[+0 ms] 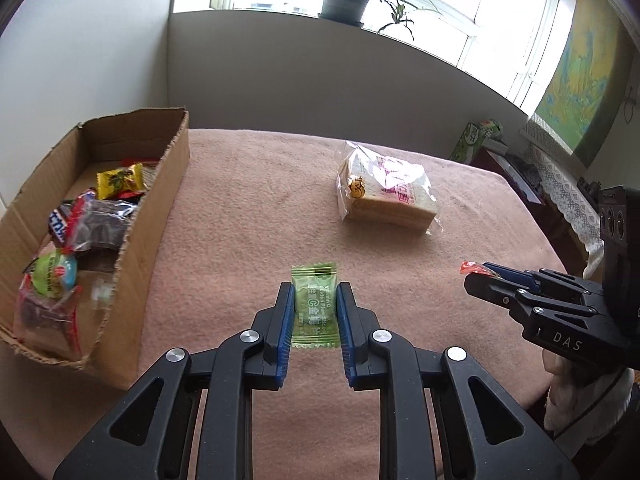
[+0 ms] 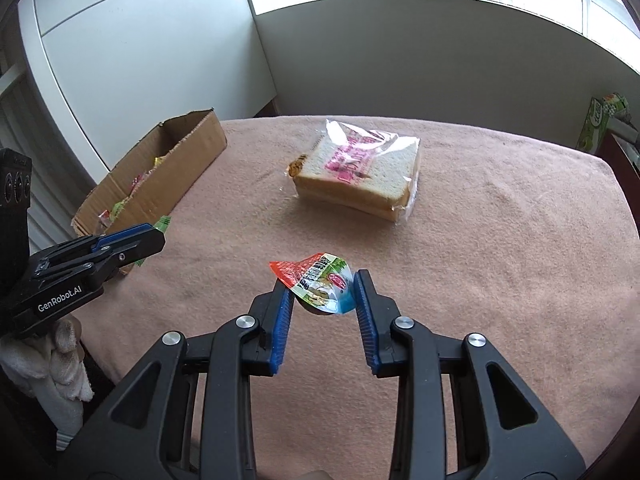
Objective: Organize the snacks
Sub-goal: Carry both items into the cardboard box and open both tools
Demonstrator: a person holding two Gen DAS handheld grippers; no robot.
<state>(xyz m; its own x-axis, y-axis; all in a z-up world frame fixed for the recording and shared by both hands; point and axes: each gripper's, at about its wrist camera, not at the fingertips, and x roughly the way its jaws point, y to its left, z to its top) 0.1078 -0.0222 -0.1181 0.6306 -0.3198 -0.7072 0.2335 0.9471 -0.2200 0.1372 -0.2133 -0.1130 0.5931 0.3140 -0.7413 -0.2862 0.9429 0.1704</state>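
Left wrist view, left edge: open brown cardboard box (image 1: pixel 152 216) holding mixed wrapped snacks. Your left gripper (image 1: pixel 313 300), lower centre, is clamped narrow on a flat green plastic candy sachet (image 1: pixel 313 304), gripped by both side edges, lifted off the pink cloth-covered table (image 1: pixel 248 208). Upper right of it lies a clear-wrapped sliced bread sandwich (image 1: pixel 386 196). Your right gripper (image 2: pixel 322 294) pinches a small red, white and blue jelly cup (image 2: pixel 322 286), tilted between the pads, lower centre of its view.
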